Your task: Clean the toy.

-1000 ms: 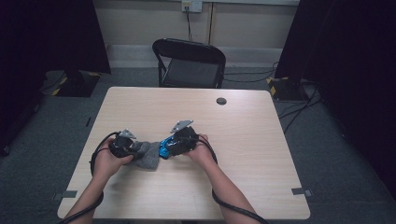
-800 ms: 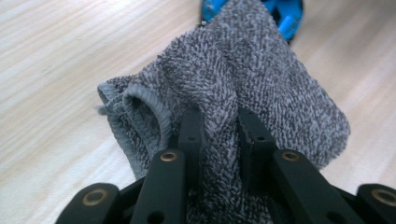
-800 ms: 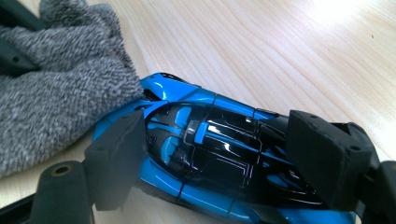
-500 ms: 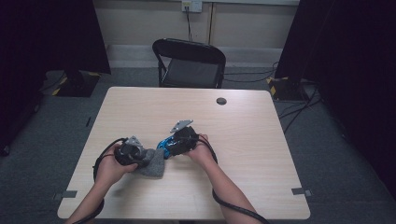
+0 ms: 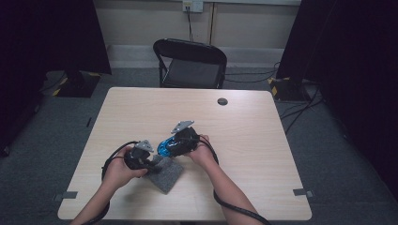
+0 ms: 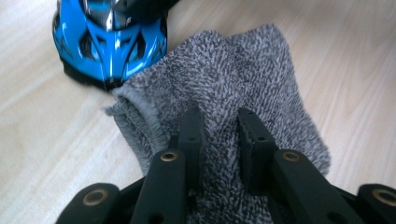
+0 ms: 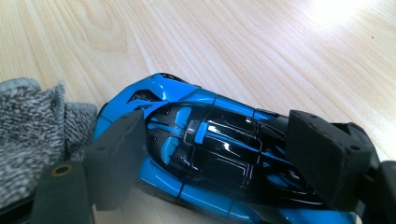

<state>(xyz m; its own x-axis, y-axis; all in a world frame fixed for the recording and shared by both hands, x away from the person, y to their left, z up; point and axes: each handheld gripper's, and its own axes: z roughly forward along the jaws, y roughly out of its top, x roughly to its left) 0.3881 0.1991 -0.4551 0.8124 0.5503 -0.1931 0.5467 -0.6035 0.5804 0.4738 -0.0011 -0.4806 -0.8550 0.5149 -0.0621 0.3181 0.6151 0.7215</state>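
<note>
Left gripper view: fingers [image 6: 247,140] pinch grey cloth [image 6: 261,70]; blue car [image 6: 109,39] cropped.

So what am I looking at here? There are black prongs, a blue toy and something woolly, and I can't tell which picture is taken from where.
No robot here: a person sits at a wooden table and holds a hand tool in each hand. Each tool has two black fingers that pinch, and a small camera riding on it.

The wide picture comes from a camera above the table. In it the left gripper is on the left and the right gripper beside it.

The two close-ups come from the tools' own cameras, looking along their fingers.

On the table lie a blue toy car and a grey knitted cloth. The left gripper's fingers are pinched shut on the cloth. The right gripper's fingers clasp the car by its sides. The car's nose sits right at the cloth's open edge.
</note>
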